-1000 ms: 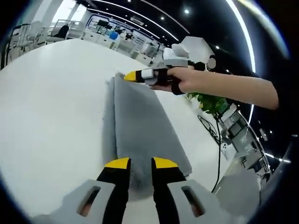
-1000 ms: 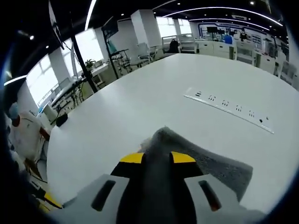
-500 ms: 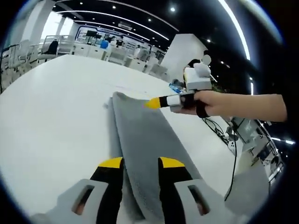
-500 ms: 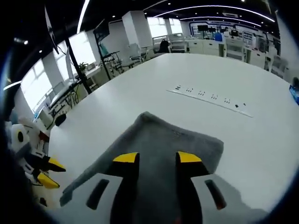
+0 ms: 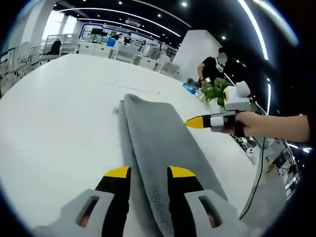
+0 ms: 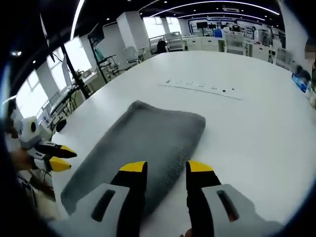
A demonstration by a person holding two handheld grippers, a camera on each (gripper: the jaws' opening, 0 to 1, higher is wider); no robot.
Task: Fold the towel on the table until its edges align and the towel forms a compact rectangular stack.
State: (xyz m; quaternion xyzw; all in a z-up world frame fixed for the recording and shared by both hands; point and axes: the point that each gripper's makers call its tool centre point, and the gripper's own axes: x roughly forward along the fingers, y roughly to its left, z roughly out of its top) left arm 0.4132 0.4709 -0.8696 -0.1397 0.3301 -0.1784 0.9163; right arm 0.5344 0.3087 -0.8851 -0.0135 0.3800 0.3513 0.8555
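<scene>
Grey towel [image 5: 163,143] — white table [image 5: 54,113]

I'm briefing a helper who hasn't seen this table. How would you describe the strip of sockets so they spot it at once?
Start from the big white table. The grey towel lies folded on it, in front of the right gripper. Beyond the towel's far end, the socket strip is a thin pale bar set flat in the tabletop, marked by a row of small dark dots, unlike the soft grey cloth.

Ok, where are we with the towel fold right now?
Done: the grey towel lies on the white table folded into a long strip. In hand: nothing; the left tongs and right tongs are open. Left: fold the strip shorter into a compact rectangle.
</scene>
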